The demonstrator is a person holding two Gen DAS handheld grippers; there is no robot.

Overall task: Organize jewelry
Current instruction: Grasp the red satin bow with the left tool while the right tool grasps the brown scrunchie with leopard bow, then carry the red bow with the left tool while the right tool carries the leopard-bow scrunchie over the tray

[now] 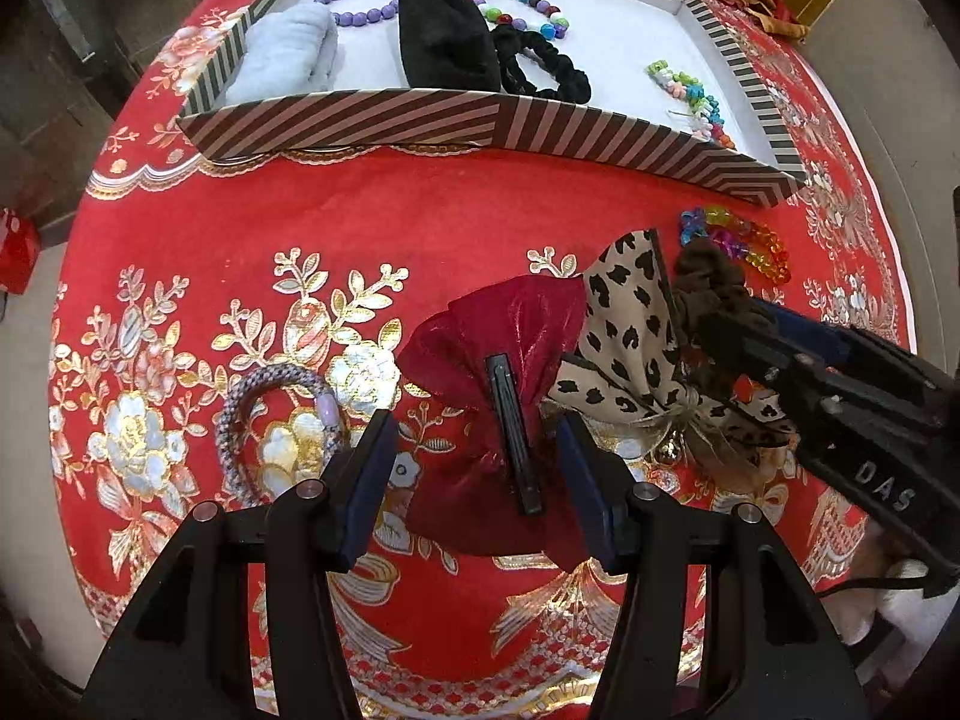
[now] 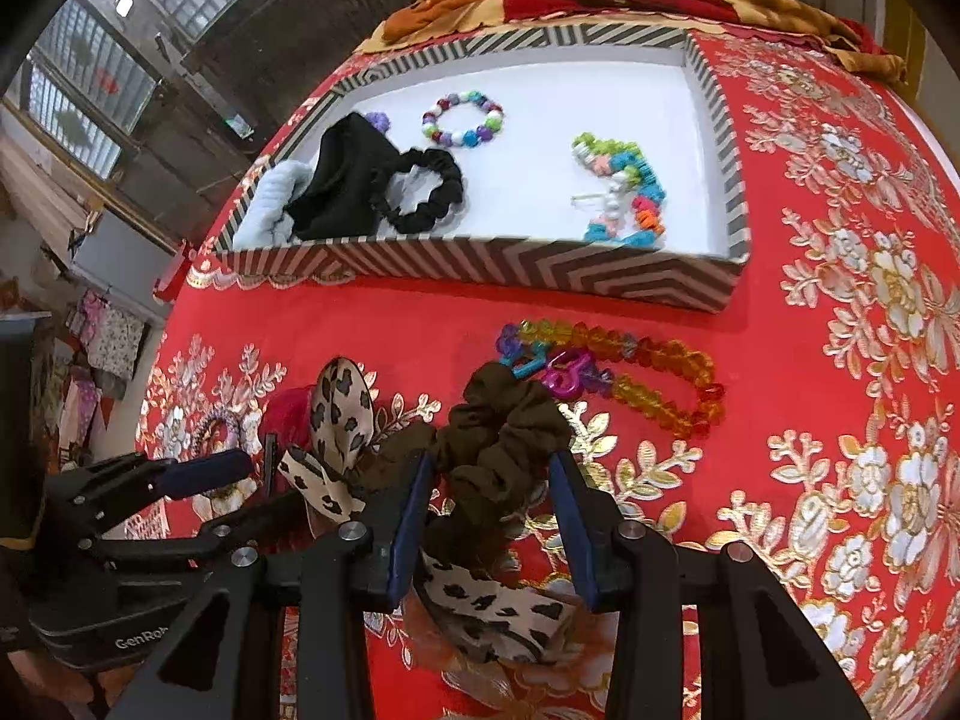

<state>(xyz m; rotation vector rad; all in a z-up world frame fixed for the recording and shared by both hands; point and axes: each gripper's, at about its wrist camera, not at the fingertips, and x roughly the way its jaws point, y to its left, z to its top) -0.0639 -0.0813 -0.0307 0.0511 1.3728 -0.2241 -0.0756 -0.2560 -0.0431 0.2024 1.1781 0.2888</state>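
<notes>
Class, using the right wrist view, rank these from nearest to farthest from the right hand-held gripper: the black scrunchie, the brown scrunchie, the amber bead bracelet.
1. Brown scrunchie: between the right hand-held gripper's fingers.
2. Amber bead bracelet: on the cloth, ahead and right.
3. Black scrunchie: inside the striped tray, ahead and left.

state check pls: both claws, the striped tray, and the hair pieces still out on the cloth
left claw: open, straddling the red bow clip
right claw: open, around the brown scrunchie
red bow clip: on the cloth, not gripped
brown scrunchie: on the cloth, overlapping the leopard bow
leopard bow: on the cloth
clear bead bracelet: outside the tray
striped tray: open, partly filled
</notes>
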